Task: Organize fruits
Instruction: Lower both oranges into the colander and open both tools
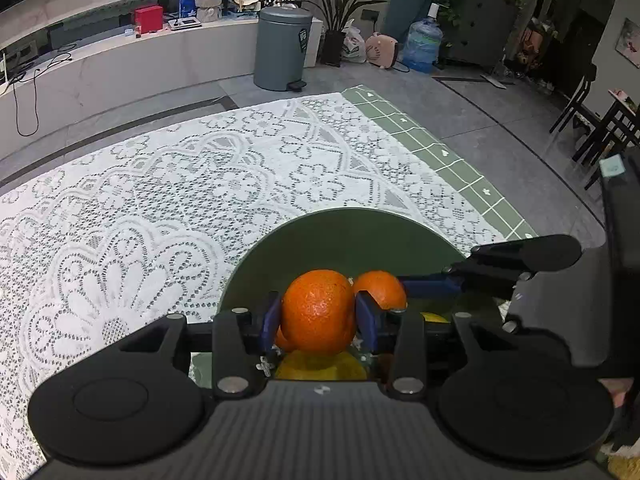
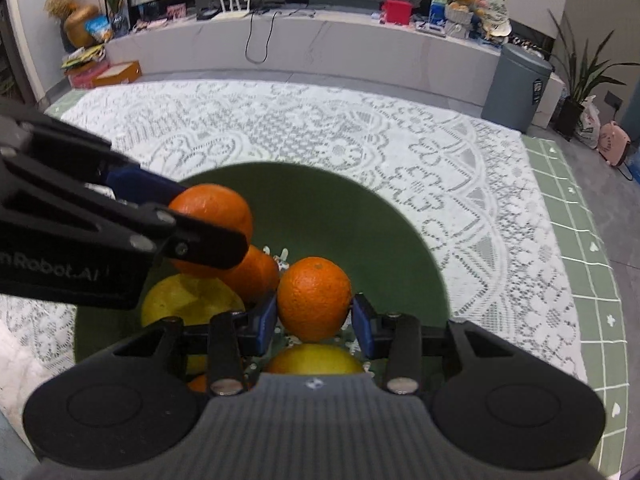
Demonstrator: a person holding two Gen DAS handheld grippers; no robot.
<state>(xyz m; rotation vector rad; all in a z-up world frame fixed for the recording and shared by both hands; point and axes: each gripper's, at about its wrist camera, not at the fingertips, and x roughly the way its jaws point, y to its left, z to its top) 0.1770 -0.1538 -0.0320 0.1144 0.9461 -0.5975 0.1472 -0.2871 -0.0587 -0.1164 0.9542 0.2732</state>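
Observation:
A dark green plate (image 1: 344, 236) sits on the lace cloth and holds oranges and yellow lemons. My left gripper (image 1: 319, 315) is shut on an orange (image 1: 318, 310) above the plate; it also shows in the right wrist view (image 2: 212, 210). My right gripper (image 2: 315, 312) is shut on a second orange (image 2: 314, 298), which shows in the left wrist view (image 1: 382, 288). A third orange (image 2: 256, 274) lies between them. Lemons (image 2: 192, 300) (image 2: 316, 360) lie under and beside the grippers.
A white lace cloth (image 1: 160, 208) covers a green checked mat (image 1: 440, 152) on the floor. A grey bin (image 1: 282, 48), plants and a water bottle (image 1: 422, 44) stand beyond. Dark chairs (image 1: 600, 124) stand at the right.

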